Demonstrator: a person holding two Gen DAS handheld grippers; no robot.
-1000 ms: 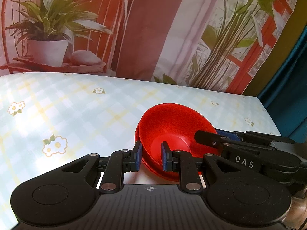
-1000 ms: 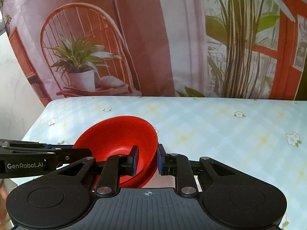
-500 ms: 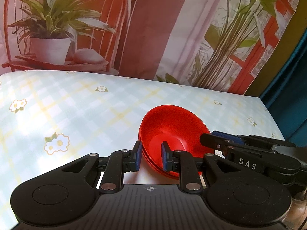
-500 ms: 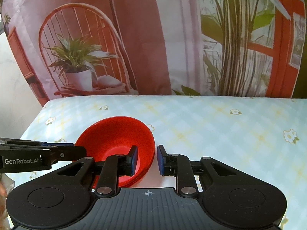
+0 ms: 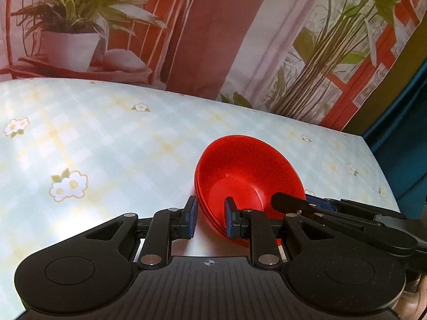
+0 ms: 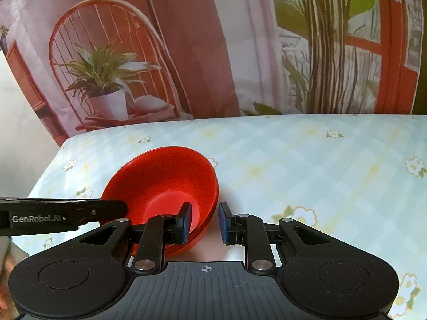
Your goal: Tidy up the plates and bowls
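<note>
A stack of several nested red bowls [image 5: 248,165] rests on the flowered tablecloth near the table's front. My left gripper [image 5: 210,220] straddles the stack's left rim, one pad inside the top bowl and one outside, and is shut on it. In the right wrist view the same stack of bowls [image 6: 160,176] has my right gripper [image 6: 204,221] shut on its right rim in the same way. Each gripper shows in the other's view, with the right one's fingers [image 5: 291,204] and the left one's fingers [image 6: 106,208] reaching in from the side.
The table [image 5: 106,138] carries a pale checked cloth with flower prints, and its right edge [image 5: 384,186] lies close to the bowls. A printed backdrop [image 6: 213,53] of plants and a chair hangs behind the far edge. Something teal [image 5: 405,160] stands beyond the right edge.
The stack has shifted slightly up in both views and its bowls look more closely nested. Both grippers keep the same hold on the rim.
</note>
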